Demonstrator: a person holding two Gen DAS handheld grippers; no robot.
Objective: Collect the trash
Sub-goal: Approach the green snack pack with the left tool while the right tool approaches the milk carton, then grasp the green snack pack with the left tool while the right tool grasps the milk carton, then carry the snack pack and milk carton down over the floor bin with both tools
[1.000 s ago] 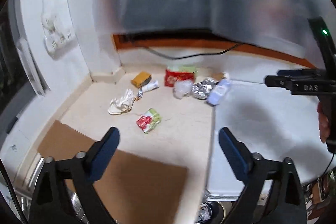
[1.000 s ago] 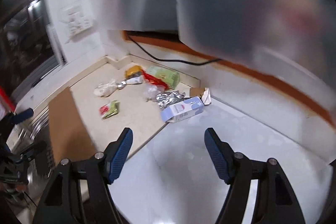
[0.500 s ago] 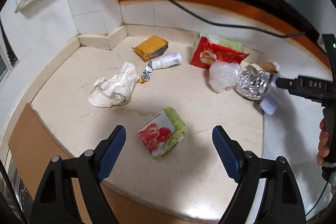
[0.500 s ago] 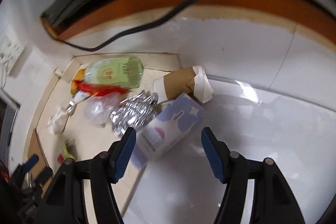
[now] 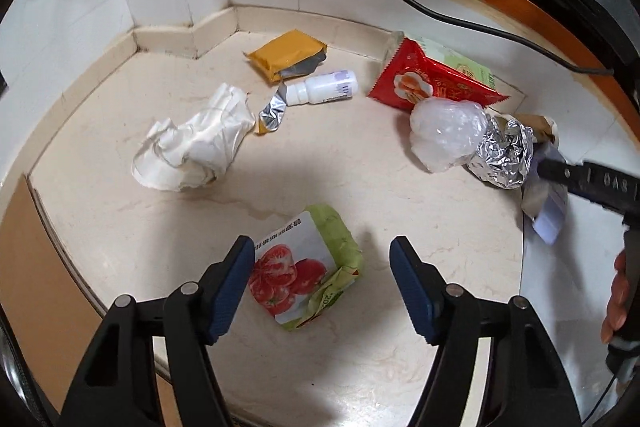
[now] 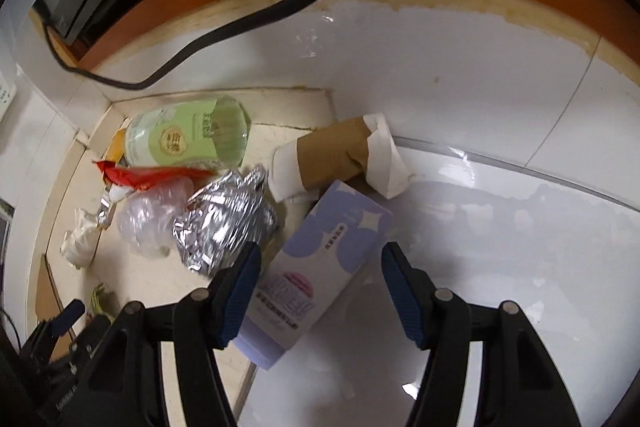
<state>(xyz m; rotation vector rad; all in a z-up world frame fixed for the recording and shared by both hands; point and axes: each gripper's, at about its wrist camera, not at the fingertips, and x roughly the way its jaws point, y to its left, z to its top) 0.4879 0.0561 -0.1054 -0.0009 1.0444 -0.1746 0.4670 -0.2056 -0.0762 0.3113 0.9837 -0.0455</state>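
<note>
Judging by the table [image 5: 400, 195], nothing is collected yet: left claw [image 5: 322, 267] closing, spread around the tomato packet [image 5: 304, 271]; right claw [image 6: 320, 271] closing, spread around the lilac carton [image 6: 316, 267].

- We note the green packet [image 5: 306, 269] carries a white panel printed with red tomatoes.
- Box [image 6: 316, 269]: pale lilac, darker purple blobs, a pink oval.
- Foil ball [image 6: 226, 223]: crinkled silver.
- Snack bag [image 5: 430, 83]: red with an orange picture.
- Pouch [image 5: 286, 53]: mustard yellow, grey torn end.
- Bottle [image 6: 188, 137]: clear, light green label.
- Gripper pads [image 5: 232, 287]: dark blue on black arms.
- Counter [image 5: 340, 163]: cream, faintly veined.
</note>
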